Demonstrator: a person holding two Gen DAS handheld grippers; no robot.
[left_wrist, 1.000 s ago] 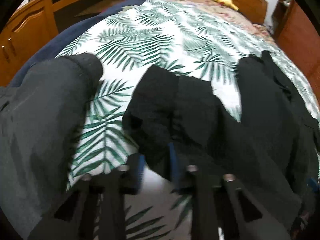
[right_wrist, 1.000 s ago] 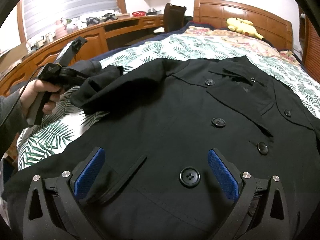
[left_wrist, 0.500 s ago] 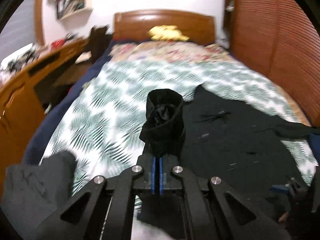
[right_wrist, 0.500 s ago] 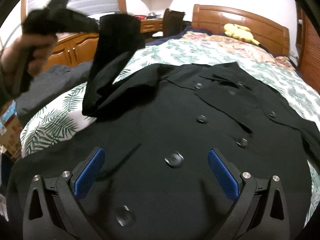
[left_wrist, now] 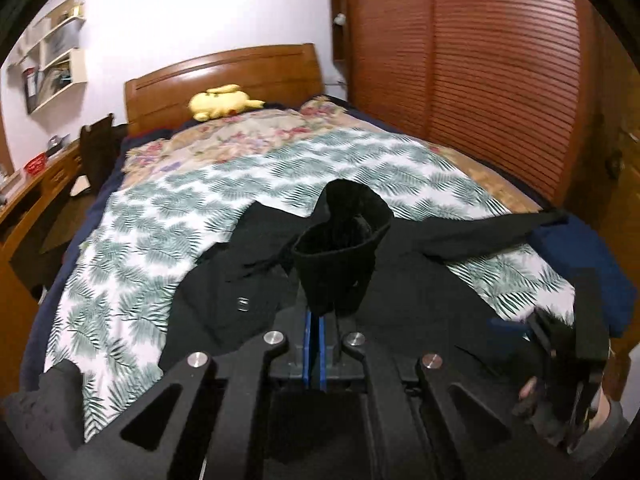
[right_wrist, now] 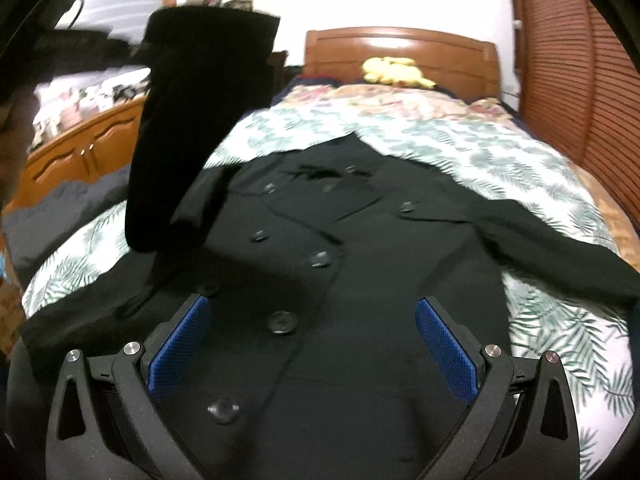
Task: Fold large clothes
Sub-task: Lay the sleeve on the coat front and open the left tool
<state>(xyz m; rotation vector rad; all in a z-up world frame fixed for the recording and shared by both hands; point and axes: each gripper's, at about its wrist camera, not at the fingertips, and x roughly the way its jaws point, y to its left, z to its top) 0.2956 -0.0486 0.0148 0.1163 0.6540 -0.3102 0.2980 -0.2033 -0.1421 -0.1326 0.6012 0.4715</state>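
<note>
A large black buttoned coat (right_wrist: 360,280) lies face up on the bed with the palm-leaf cover (right_wrist: 500,152). My left gripper (left_wrist: 314,328) is shut on the cuff of the coat's left sleeve (left_wrist: 340,256) and holds it up above the coat body (left_wrist: 400,312). In the right wrist view that raised sleeve (right_wrist: 188,128) hangs at the upper left. My right gripper (right_wrist: 312,348) is open and empty, low over the coat's front near a button (right_wrist: 282,322). The other sleeve (right_wrist: 560,252) lies stretched out to the right.
A yellow plush toy (left_wrist: 220,100) lies by the wooden headboard (left_wrist: 224,72). A wooden desk and cabinets (right_wrist: 80,152) run along the left. A slatted wardrobe (left_wrist: 480,72) stands on the right. A grey garment (left_wrist: 40,412) lies at the bed's near left, a blue one (left_wrist: 588,264) at the right.
My left gripper closed on the sleeve cuff, lifted it and swung it right, over the coat body. My right gripper stayed open over the coat's front, shifting slightly.
</note>
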